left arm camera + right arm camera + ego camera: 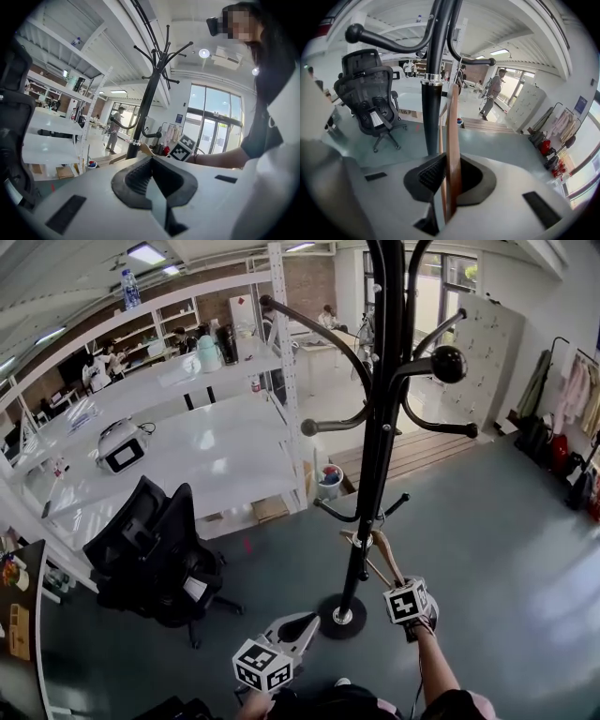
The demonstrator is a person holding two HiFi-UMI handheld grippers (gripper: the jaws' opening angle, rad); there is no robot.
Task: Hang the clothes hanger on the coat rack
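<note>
The room is a large workshop with a smooth grey-blue floor (497, 531). In the head view the black coat rack (377, 427) stands on this floor on a round base (339, 620). A white shelving rack (220, 460) is to its left with a black office chair (150, 554) before it, and a low wooden platform (417, 451) lies behind. Low beside the pole, under the lowest small hooks, the right gripper (392, 579) holds the wooden clothes hanger (380, 554); whether its hook sits over a peg I cannot tell from here. The left gripper (302, 622) is near the base, apart from the hanger. The left gripper view looks almost level and shows what the head view does not: the crown of curved hooks (161, 47) from below, tall glass doors (211, 124) behind, and the person's forearm (220, 159) reaching across with the right gripper's marker cube (184, 148). Its two black fingers (138, 177) are pressed together at the tips, with nothing between them. The right gripper view looks along the pole down to the floor. Here the fingers (427, 173) pinch the flat wooden arm of the hanger, which stands upright just to the right of the pole. Far behind are pale lockers (526, 107) and a clothes rail (558, 123) with garments.
</note>
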